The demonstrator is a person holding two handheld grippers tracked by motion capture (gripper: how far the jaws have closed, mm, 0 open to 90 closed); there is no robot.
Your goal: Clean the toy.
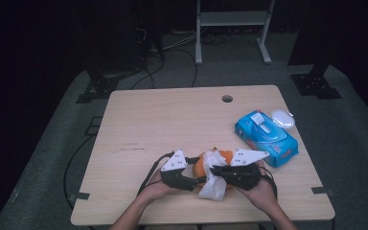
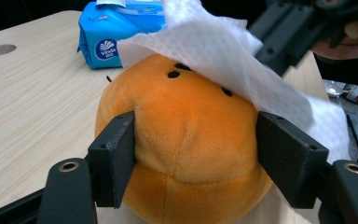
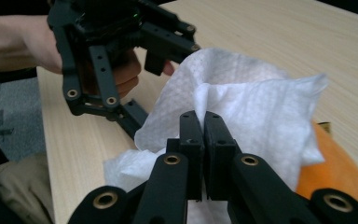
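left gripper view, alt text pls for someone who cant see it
Two black jaws of the left gripper press on either side of a round orange plush toy on a light wooden table. A white wipe drapes over the toy's top and far side, held up by the right gripper. A blue wipes pack lies behind.

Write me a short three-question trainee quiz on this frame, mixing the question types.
1. True or false: the left gripper has its jaws on either side of the orange plush toy.
2. What does the right gripper hold? A) the blue wipes pack B) the white wipe C) a cable
3. In the high view, on which side of the toy does the wipes pack lie?

Key: 1 true; 2 B; 3 to its right, farther back on the table.
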